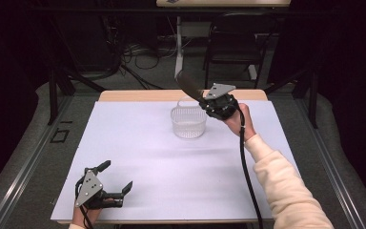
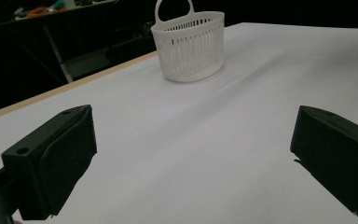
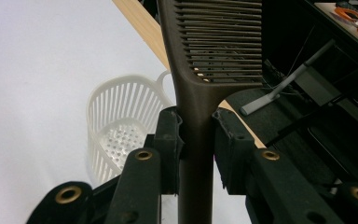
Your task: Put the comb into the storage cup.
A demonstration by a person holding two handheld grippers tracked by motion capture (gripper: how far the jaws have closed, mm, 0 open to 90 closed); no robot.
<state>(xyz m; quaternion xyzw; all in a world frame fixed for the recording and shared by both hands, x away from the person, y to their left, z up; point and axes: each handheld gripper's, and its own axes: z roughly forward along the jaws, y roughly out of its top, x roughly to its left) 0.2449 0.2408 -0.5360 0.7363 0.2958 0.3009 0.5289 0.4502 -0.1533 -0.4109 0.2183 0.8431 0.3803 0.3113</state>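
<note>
Brown plastic, slotted at its wide end, is what the right claw [image 1: 205, 102] is grasping: a comb [image 1: 188, 84] caught by its narrow handle, with the toothed head pointing up and away toward the far left. In the right gripper view the two black pads [image 3: 170, 140] press on either side of that handle [image 3: 196, 154]. The right hand [image 1: 238, 119] is raised over the far right part of the table [image 1: 138, 157], the forearm in a cream sleeve [image 1: 286, 186] coming in from the near right corner, and a black cable [image 1: 245, 167] hangs down along it.

At the near left, the left hand [image 1: 83, 217] rests low at the table's edge, and the left claw [image 1: 116, 176] is released, its jaws spread wide with bare white table between them, pointing toward the far side.

Counted: one comb, one white basket [image 1: 188, 121], two claws. The basket stands upright on the far middle of the table, just to the near left of the right claw, with its small loop handle [image 2: 173, 7] up and its slatted wall and holed bottom showing. The comb is held in the air just beside and above the basket's far right rim, not inside it.

Beyond the table's far edge are a dark chair [image 1: 233, 43], loose cables on the floor [image 1: 143, 55] and a grey pole [image 1: 178, 47]. No object lies on the table between the left claw and the basket.
</note>
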